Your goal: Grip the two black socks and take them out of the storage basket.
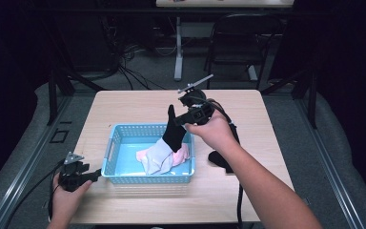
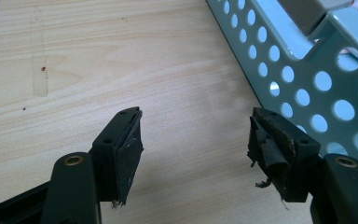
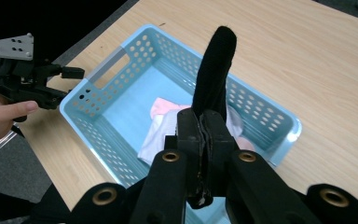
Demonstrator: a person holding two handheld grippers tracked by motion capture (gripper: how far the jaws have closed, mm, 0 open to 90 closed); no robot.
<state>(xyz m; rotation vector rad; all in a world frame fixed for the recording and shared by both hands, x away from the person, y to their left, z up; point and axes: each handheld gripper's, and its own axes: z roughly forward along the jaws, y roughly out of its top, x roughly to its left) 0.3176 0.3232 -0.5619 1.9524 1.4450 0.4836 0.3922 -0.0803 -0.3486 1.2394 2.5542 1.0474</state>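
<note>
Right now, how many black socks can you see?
2: one black sock is gripped by the right gripper above the blue basket; another black sock lies on the table beside it. More may be hidden.

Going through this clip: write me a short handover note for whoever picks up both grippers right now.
Right gripper: shut on a black sock, held up above the blue basket.
Left gripper: open, holding nothing, low over the table just outside the basket's left wall.
In the basket: a white sock and a pink sock, piled toward the right side.
On the table, right of the basket: another dark item, probably a second black sock.
Done: two light socks appear to be in the basket.
Left: likely drop the held black sock in, then fetch the dark item.
</note>
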